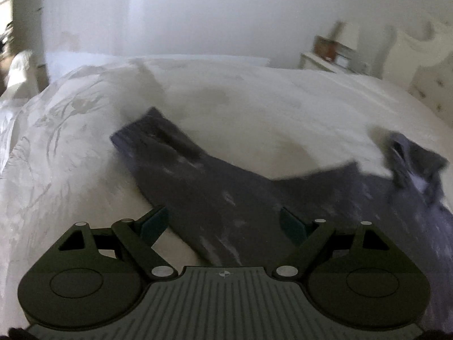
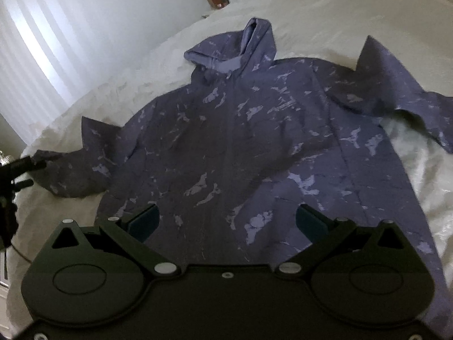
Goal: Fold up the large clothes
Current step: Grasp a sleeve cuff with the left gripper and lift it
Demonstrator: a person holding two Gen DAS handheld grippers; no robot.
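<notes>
**Plainly, a loose sleeve and a soft bed are the hazards**

Plainly the purple hooded jacket (image 2: 232, 130) lies spread front-up on the white bed (image 2: 325, 8), hood (image 2: 237, 48) toward the far side, both sleeves thrown outward. The likeliest fault, as I judge it, is a pinch that takes in the bedcover with the sleeve, since the quilted white surface bunches right at the cloth's edge; a fold begun that way would drag the bedding and skew the body panel. A grip on one layer only could also let the sleeve twist.

The left gripper (image 1: 226, 221) hangs with its jaws spread wide and nothing between them; the near sleeve (image 1: 181, 170) runs away from just under and beyond its fingertips, not touched as far as the blurred view tells. The right gripper (image 2: 226, 221) is likewise spread and empty, poised over the jacket's lower front near the zip line; whether it touches the cloth I cannot tell.
</notes>
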